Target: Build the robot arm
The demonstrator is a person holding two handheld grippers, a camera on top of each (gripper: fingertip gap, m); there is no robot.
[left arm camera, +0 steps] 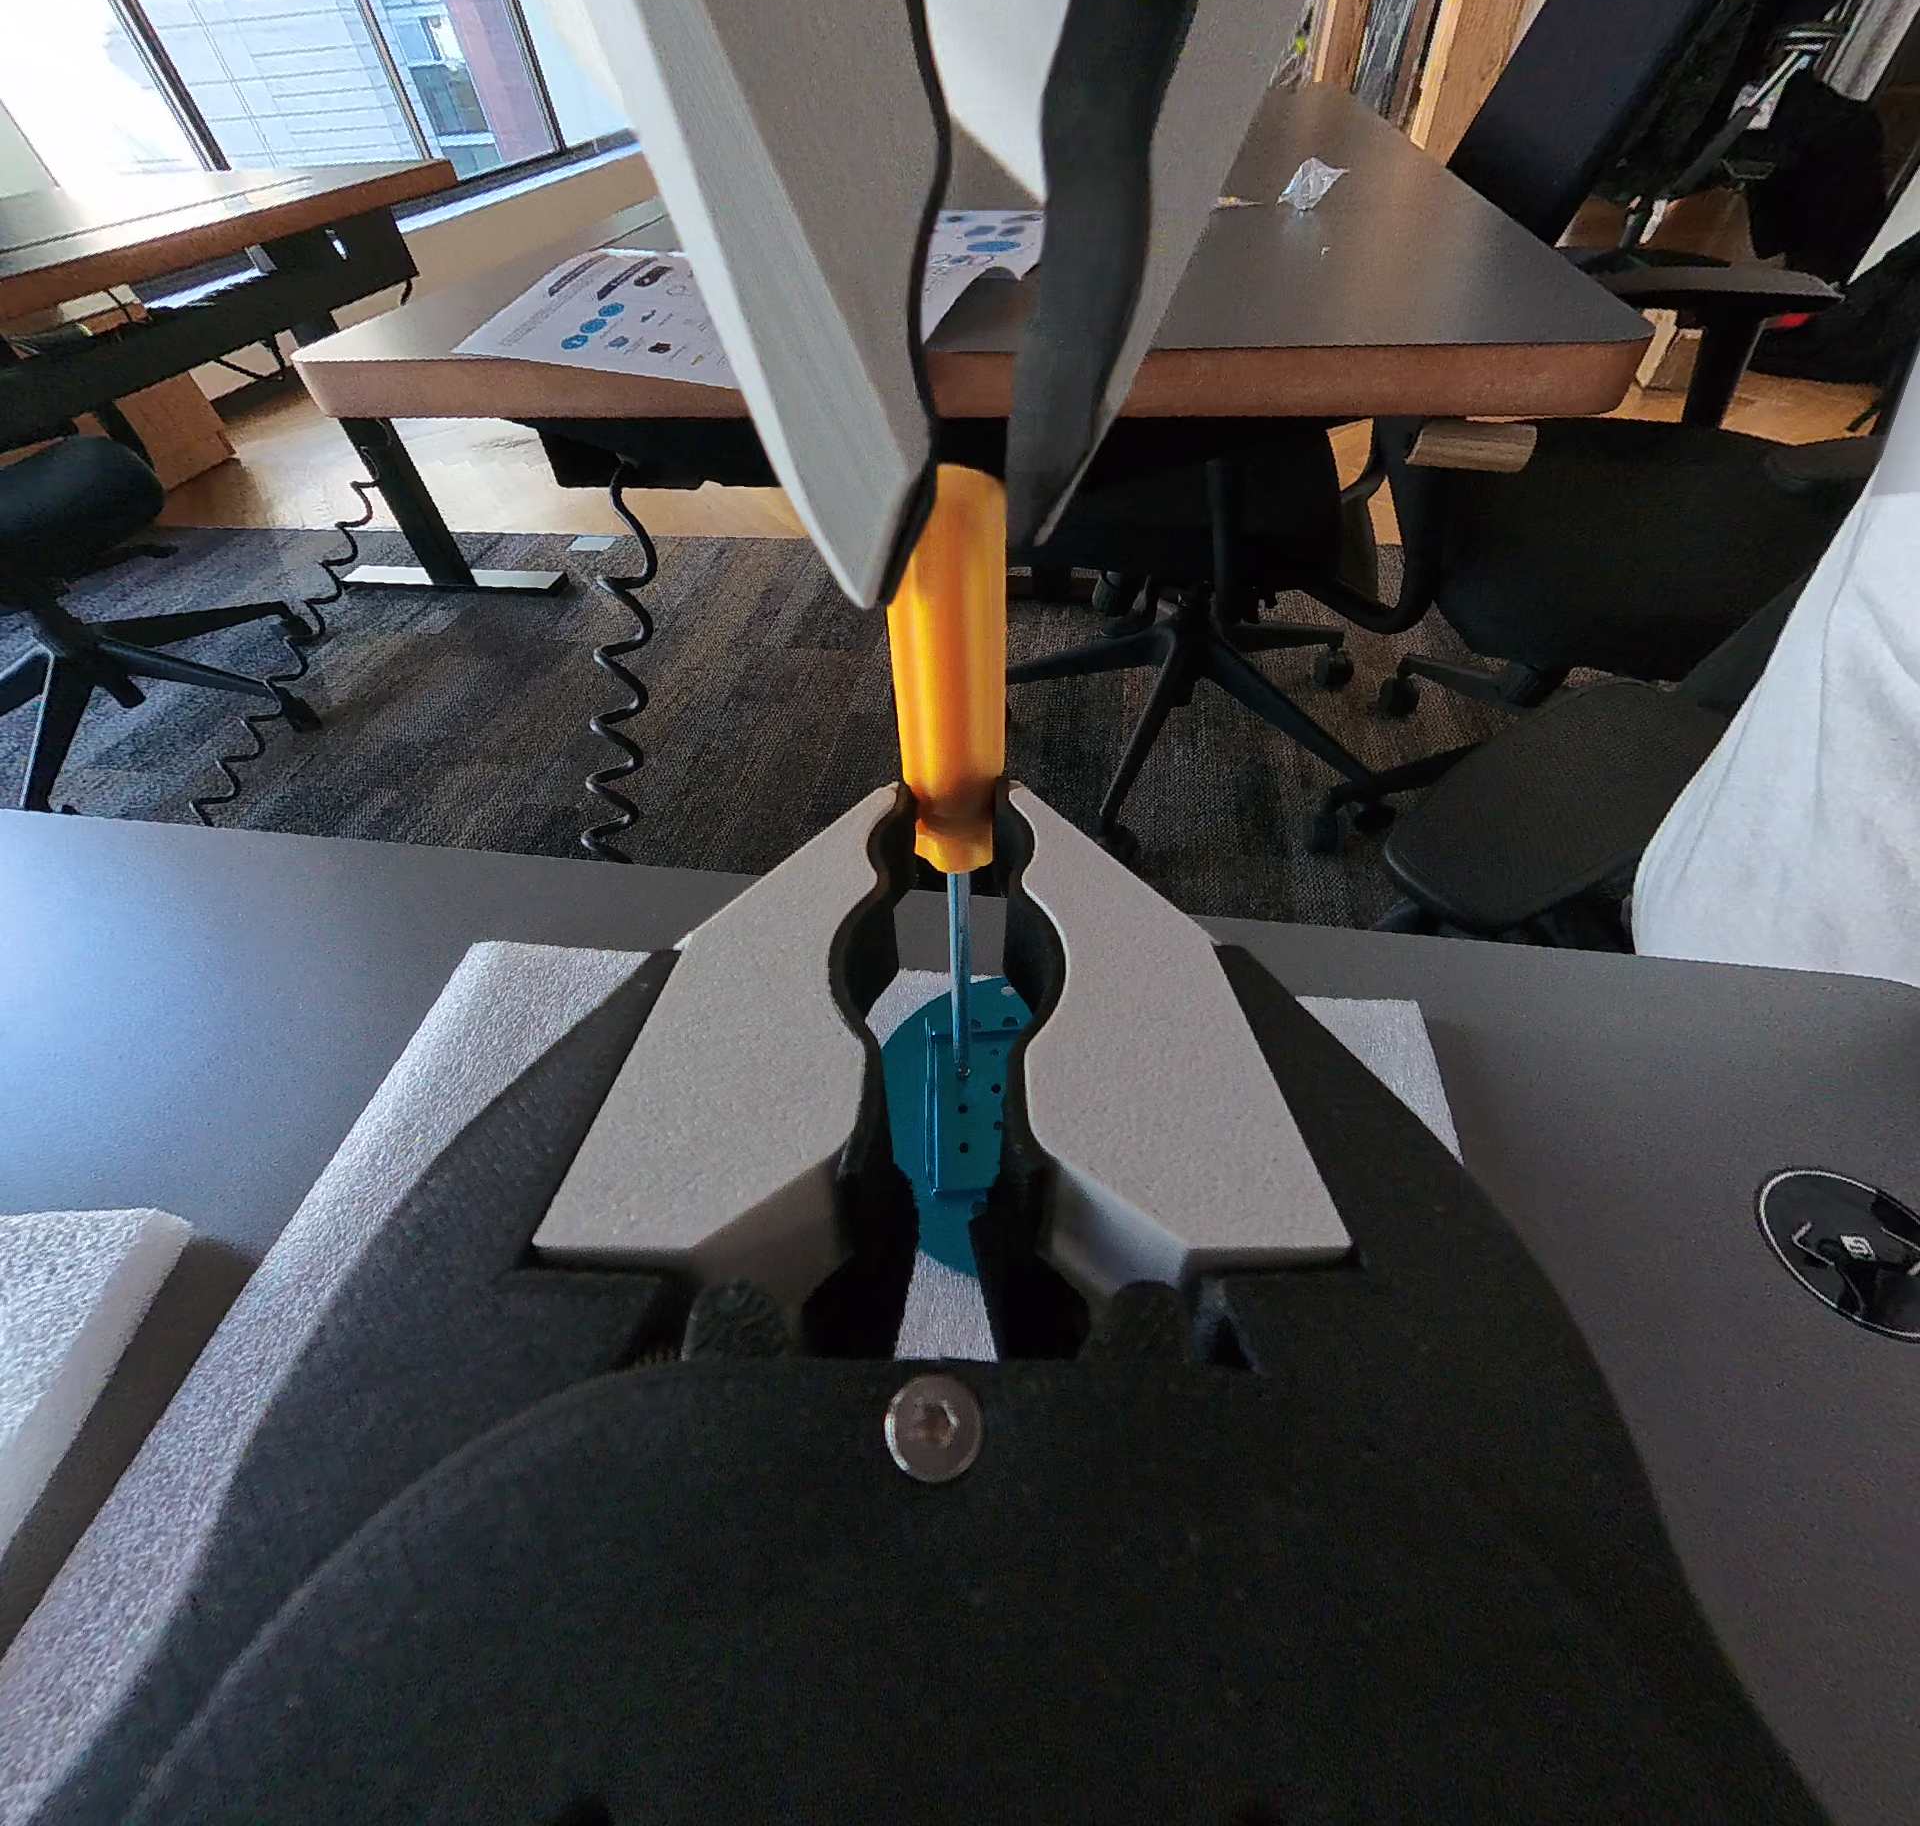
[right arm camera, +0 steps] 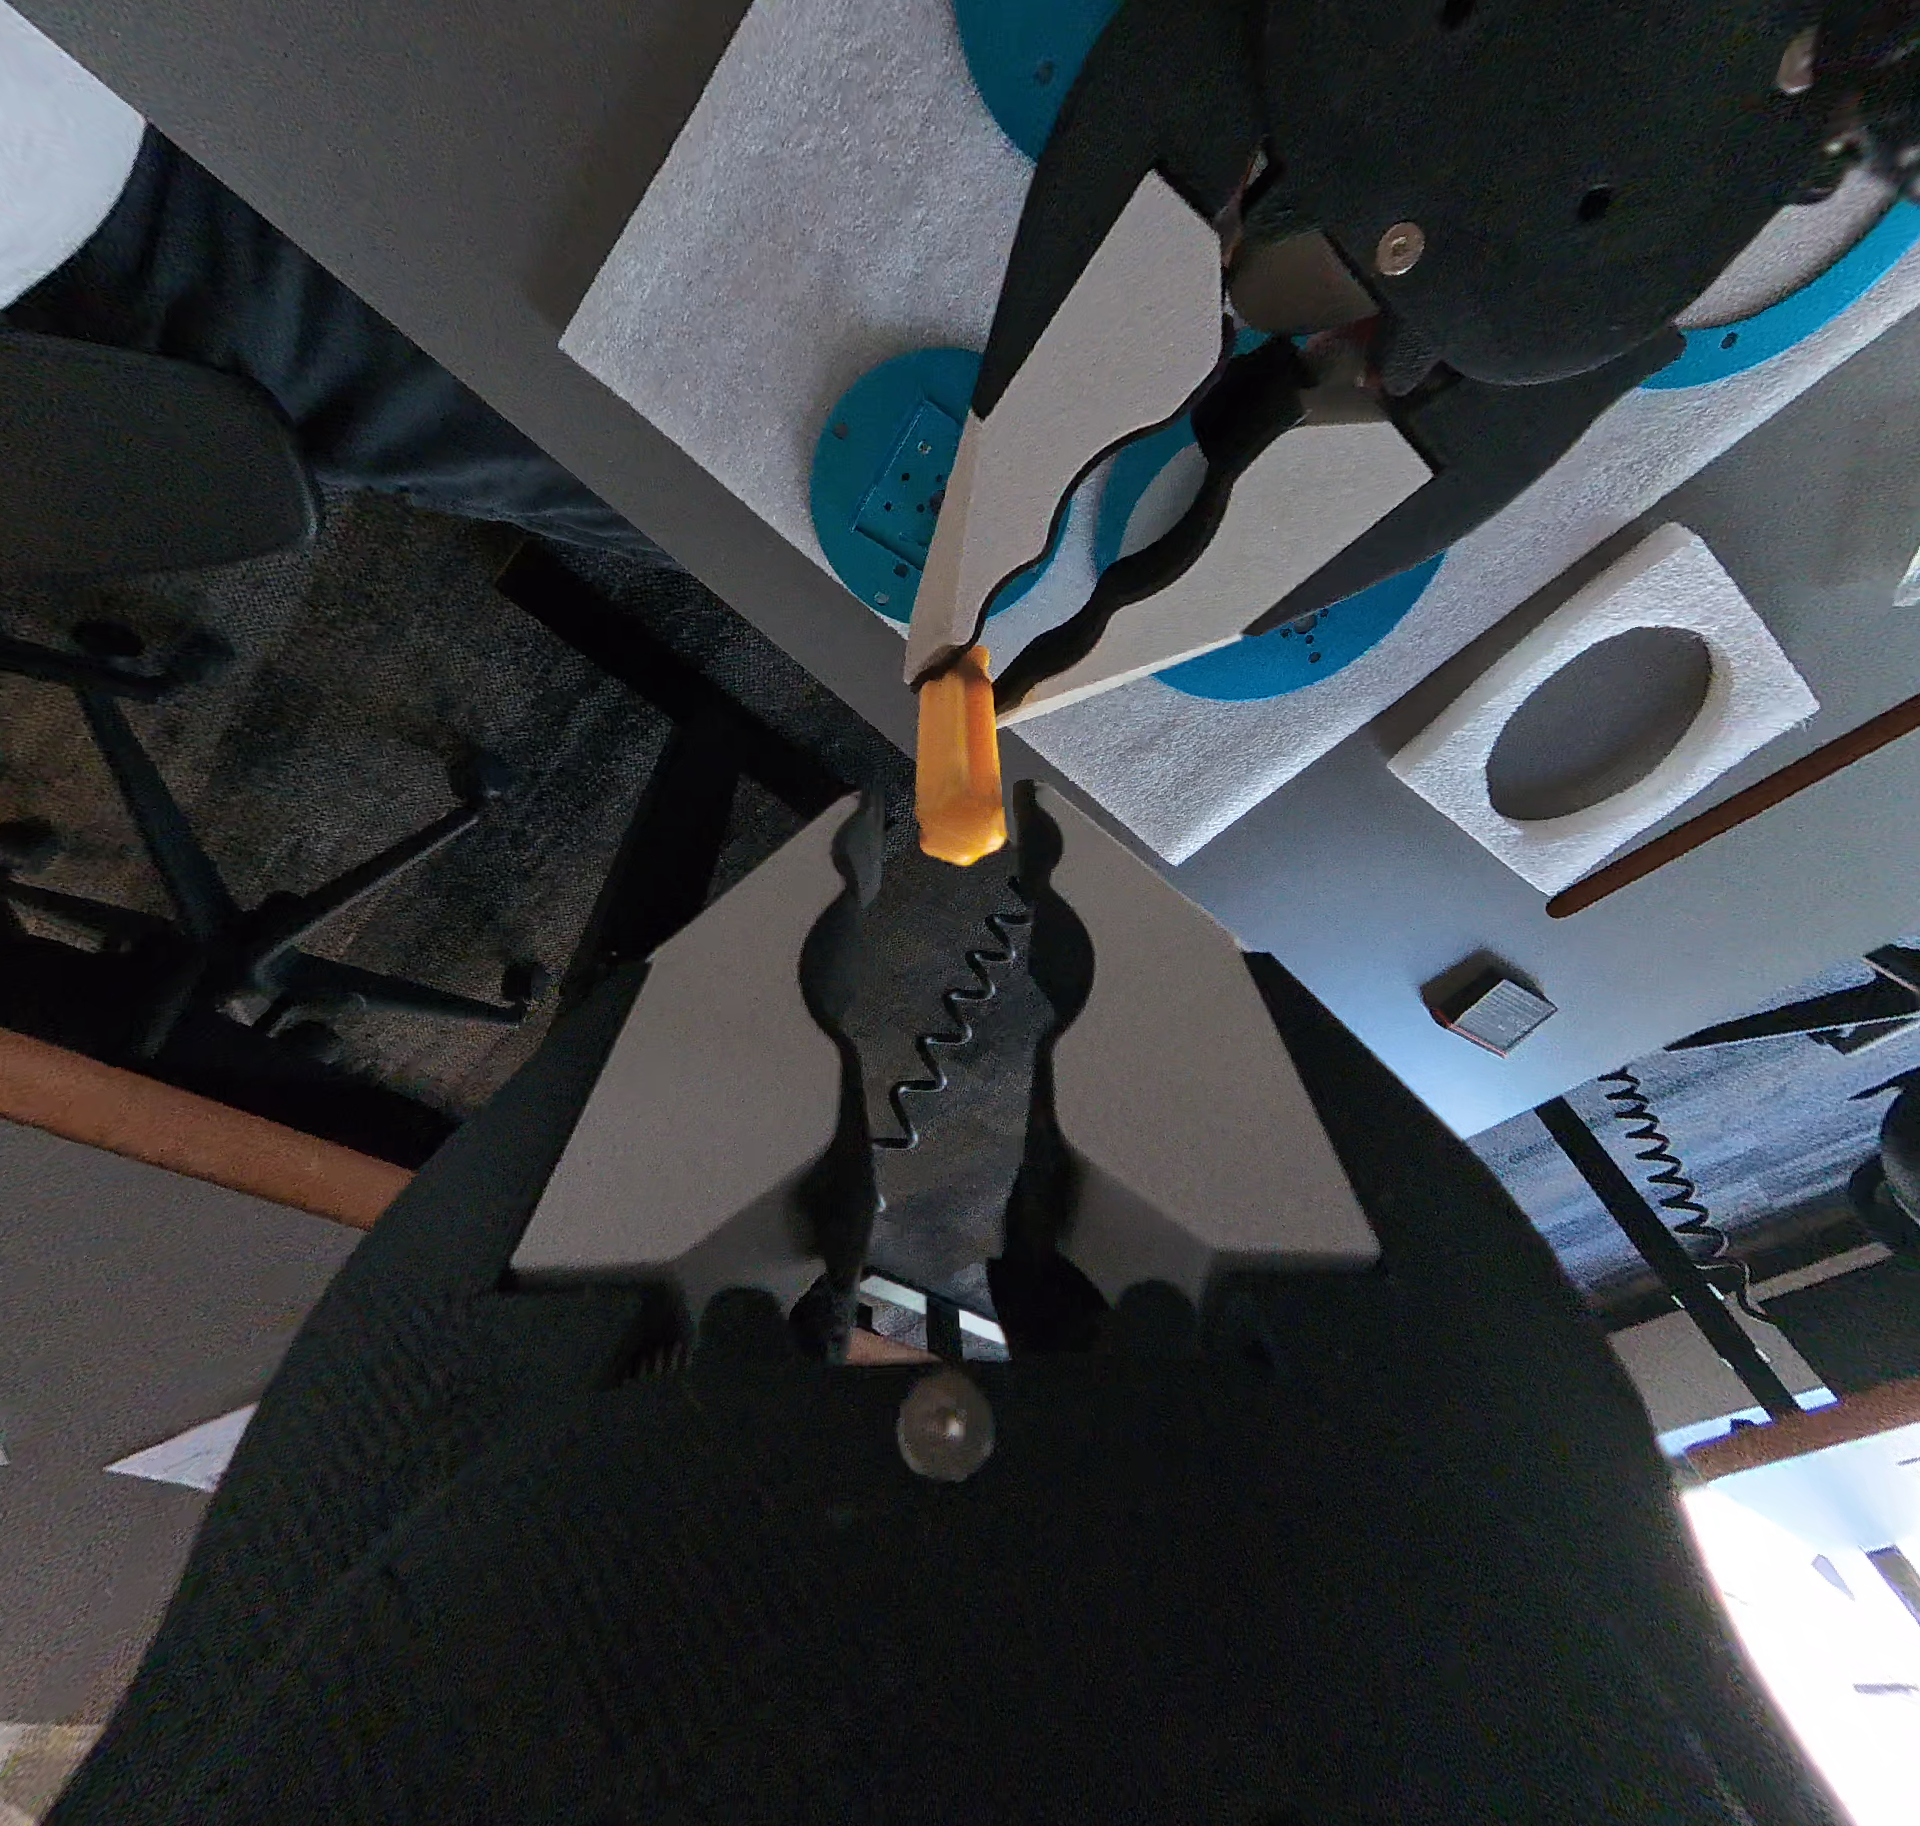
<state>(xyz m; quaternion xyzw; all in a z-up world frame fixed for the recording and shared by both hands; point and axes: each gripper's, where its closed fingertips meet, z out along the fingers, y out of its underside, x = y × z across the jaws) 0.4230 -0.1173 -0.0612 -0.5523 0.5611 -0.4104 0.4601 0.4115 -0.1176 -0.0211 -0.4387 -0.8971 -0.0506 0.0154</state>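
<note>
Left wrist view: both claws pinch an unlabelled orange-handled screwdriver.

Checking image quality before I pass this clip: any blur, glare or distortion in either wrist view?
Left wrist view: sharp on the left gripper and the blue plate; the orange screwdriver handle is slightly soft; the windows are blown out; wide-angle bending at the edges. Right wrist view: the right gripper body is dark, a window patch is overexposed, and the scene appears tilted.
</note>
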